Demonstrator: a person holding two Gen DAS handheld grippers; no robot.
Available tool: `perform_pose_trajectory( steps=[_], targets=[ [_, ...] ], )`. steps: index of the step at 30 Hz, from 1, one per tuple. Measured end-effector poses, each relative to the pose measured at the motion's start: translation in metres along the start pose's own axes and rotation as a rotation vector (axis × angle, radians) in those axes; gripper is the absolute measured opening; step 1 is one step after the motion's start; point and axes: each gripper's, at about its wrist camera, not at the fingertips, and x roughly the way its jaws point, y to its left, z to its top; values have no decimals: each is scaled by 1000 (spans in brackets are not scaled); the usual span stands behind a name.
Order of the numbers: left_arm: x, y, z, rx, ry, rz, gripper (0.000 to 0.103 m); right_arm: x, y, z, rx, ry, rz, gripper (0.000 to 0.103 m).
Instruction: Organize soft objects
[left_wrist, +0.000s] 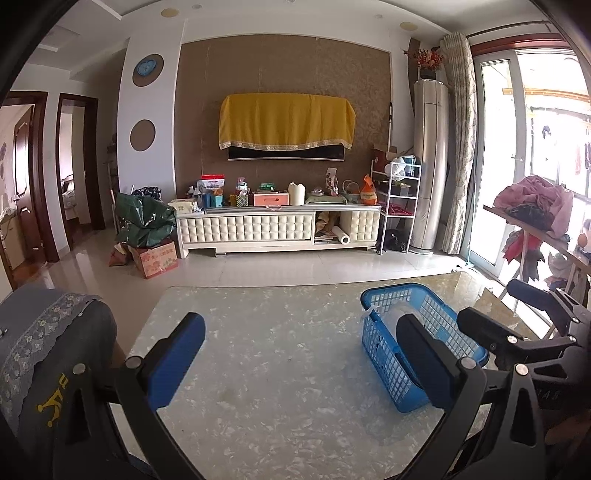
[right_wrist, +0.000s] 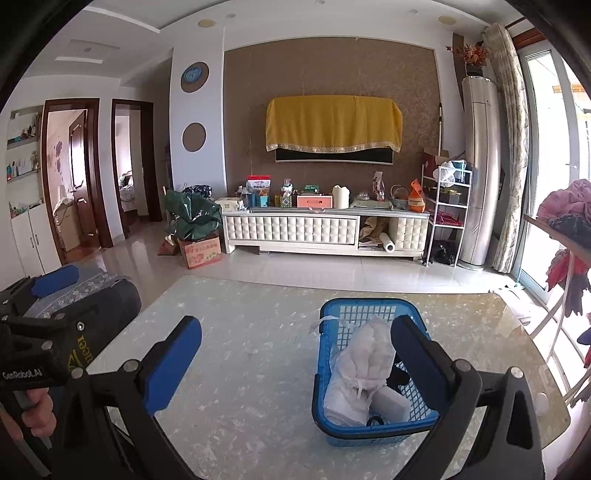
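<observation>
Fingers stand apart and hold nothing on our right gripper (right_wrist: 295, 360) and left gripper (left_wrist: 301, 356). Just ahead of the right one's right finger sits the basket (right_wrist: 345, 437), cloth bundle (right_wrist: 364, 369) inside, long axis running away from us; the right is nearer.

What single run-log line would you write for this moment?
left tongs: open, empty | right tongs: open, empty | blue basket: on marble table, holds white bundle | stage: nothing gripped
</observation>
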Motion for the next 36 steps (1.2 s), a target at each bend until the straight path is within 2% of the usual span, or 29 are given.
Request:
perform_pose_trajectory(
  steps=[36],
  targets=[
    [-8, -3, 1, -2, 20, -17, 103, -11, 0, 0, 10, -1, 9, 103]
  ],
)
